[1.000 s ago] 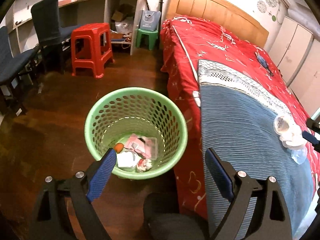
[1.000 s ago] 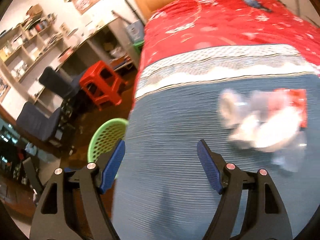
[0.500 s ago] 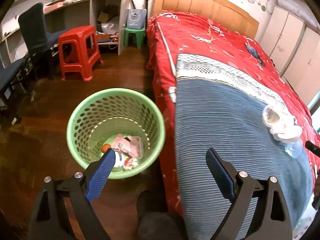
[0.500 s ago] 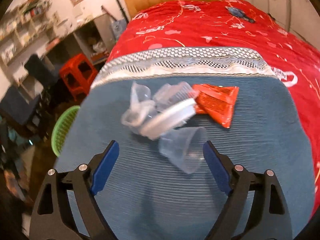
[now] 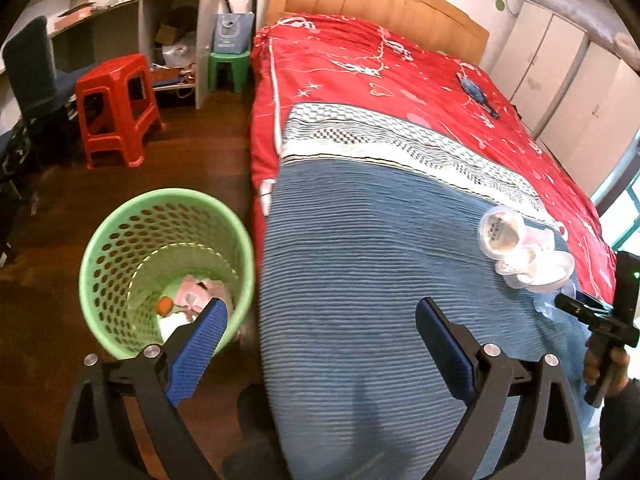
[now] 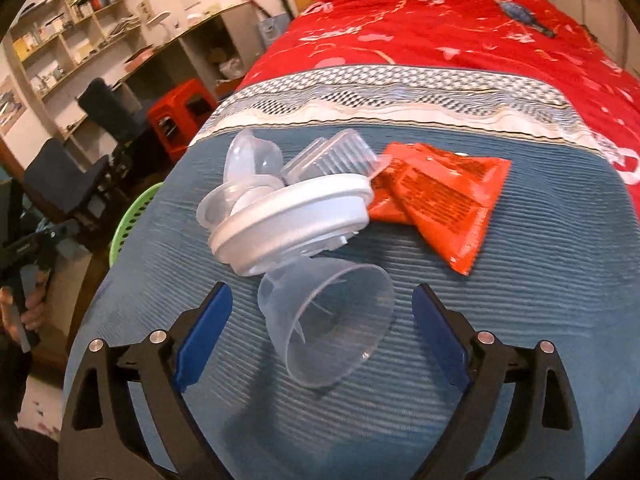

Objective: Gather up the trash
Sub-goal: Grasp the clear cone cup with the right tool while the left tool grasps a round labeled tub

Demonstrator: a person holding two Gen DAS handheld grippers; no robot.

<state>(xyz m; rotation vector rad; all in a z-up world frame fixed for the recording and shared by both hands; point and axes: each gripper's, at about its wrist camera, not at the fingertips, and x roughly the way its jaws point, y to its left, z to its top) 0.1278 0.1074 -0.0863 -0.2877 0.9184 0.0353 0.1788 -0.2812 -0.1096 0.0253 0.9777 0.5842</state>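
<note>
A pile of trash lies on the blue blanket (image 6: 520,320): a clear plastic cup (image 6: 332,320) on its side, a white round lid (image 6: 292,220), clear plastic containers (image 6: 332,158) and a red foil packet (image 6: 440,196). My right gripper (image 6: 320,328) is open, its jaws on either side of the cup without touching it. The pile also shows in the left wrist view (image 5: 516,252). My left gripper (image 5: 320,344) is open and empty over the bed's near edge, with the green basket (image 5: 104,248) on the floor to its left, holding some trash.
A red bedspread (image 5: 380,80) covers the bed's far half. A red stool (image 5: 116,108), a green stool (image 5: 228,68), dark chairs (image 5: 32,72) and shelves stand on the wooden floor to the left. White wardrobes (image 5: 568,80) stand to the right.
My right gripper has moved in closer to the trash pile, so the cup now lies between its jaws. My left gripper has swung right, from over the basket toward the bed.
</note>
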